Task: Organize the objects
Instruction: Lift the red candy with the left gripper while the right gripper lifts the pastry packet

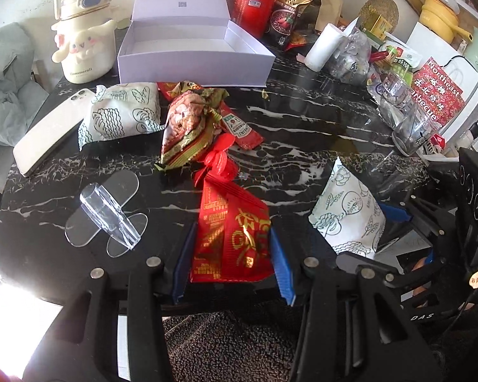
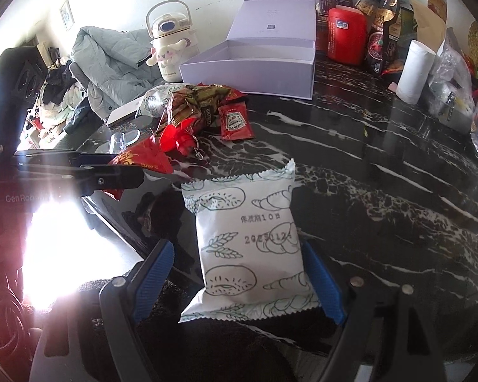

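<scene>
Left fingers pinch red packet (bread packet right).

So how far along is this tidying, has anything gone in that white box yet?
Nothing looks put away: the white box is empty. In hand: the left gripper is closed on a red packet, while the right gripper straddles a white bread packet. Still loose: the ketchup sachet and snack wrappers.

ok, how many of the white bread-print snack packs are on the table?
2. One white pack sits near the table edge between the right gripper's open fingers. The other lies between the phone and the wrapper pile. More may be hidden.
</scene>
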A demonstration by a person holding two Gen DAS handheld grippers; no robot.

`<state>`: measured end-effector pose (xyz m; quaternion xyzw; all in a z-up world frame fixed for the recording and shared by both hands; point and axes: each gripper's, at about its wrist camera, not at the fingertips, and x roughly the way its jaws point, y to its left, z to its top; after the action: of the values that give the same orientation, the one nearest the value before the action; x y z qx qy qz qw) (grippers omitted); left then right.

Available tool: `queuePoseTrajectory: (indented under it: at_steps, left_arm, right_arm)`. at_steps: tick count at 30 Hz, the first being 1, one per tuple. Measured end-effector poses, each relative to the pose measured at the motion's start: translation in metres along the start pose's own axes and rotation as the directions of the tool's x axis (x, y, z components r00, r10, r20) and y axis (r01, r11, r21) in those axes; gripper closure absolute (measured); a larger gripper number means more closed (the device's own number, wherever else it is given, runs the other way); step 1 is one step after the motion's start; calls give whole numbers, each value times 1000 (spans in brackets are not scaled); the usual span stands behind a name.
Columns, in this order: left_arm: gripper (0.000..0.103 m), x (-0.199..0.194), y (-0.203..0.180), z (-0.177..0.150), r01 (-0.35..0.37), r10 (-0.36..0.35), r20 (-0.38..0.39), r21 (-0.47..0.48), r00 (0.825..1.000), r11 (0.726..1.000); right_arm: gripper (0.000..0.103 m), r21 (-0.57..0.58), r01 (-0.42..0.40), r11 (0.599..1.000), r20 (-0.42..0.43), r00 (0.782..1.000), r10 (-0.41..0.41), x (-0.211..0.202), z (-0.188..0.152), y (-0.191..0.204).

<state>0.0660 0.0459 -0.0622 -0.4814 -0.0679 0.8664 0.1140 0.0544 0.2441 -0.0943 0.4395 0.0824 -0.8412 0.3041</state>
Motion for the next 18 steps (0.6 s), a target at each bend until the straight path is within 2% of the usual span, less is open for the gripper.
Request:
queuePoseTrajectory:
  at_steps: [8,14,15,16,18]
  left_arm:
    - [60,6,5,-5,9,-10,-30,-29,1000,1000]
    - [60,12,9,-1,9,-11,-49,-34,999,999]
    - [60,14,10,-1,8,-10,-54,-34,999,999]
    - [60,15,10,0,7,-9,-58,-35,998,999]
    - [60,18,12,2,4,-7,-66,-37,998,999]
  right_arm:
    - [20,18,1,1000,-31,1000,-1,15,2,-4]
    - [21,7,17,1000,-23,1000,-17,18,6,-5]
    - [25,-3,28,1000,-21,999,-28,19,6,-4]
    - [35,-15,46,999,-18,999,-46,19,7,-4]
    - [42,-18,44,999,-19,999,-45,20,9,-4]
